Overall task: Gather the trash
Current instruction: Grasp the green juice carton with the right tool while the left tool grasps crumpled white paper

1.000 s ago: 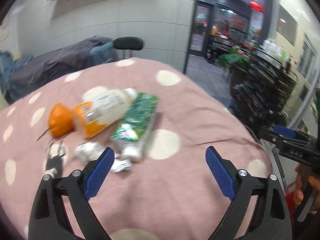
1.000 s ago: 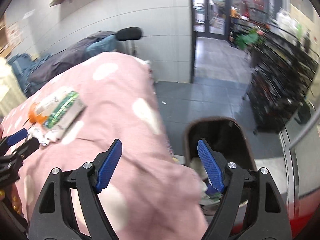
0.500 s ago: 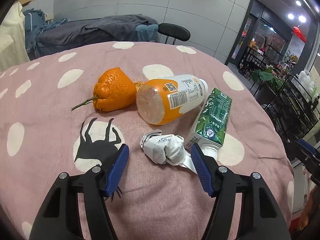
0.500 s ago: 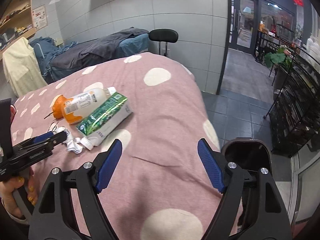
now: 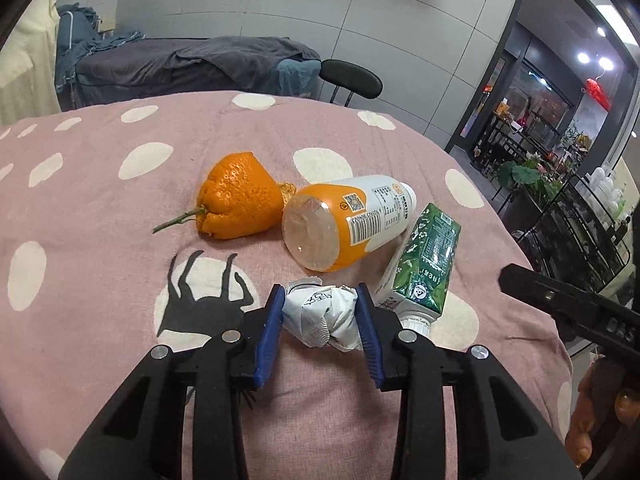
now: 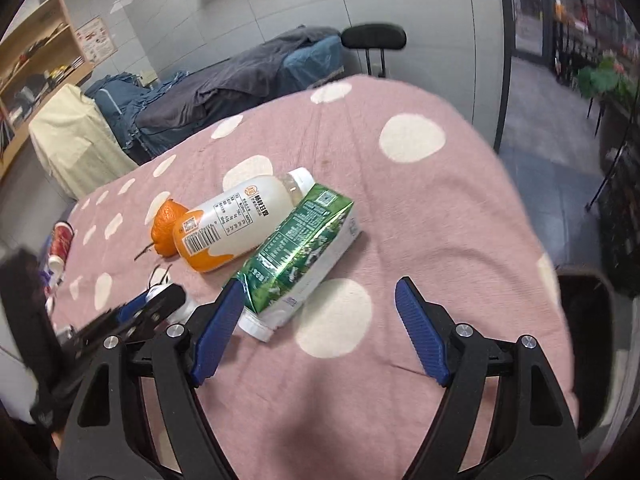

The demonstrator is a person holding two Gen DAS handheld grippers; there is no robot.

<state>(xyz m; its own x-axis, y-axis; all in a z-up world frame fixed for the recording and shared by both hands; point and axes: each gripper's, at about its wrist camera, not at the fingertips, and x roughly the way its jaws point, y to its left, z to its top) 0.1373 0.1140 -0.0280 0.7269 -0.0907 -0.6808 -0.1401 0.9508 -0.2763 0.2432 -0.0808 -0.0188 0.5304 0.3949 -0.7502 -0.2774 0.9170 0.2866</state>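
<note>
- Wrapper status: crumpled white wrapper (image 5: 324,316) lies on the pink polka-dot tablecloth (image 5: 120,248), squarely between my left gripper (image 5: 320,312) fingers, both blue pads touching its sides.
- I judge the grip closed on it; lift is next.
- Right gripper (image 6: 320,320) is wide open, holding nothing, near the green carton (image 6: 300,252).
- Trash bin (image 6: 588,340) sits far right, below the table edge, nearer my right gripper.

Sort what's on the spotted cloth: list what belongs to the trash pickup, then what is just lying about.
Belongs to the job:
crumpled wrapper, pinched in the left tool
empty bottle, on its side
green carton, lying flat
dark bin beside the table

Just lying about:
orange fruit
red cup
black chair
</note>
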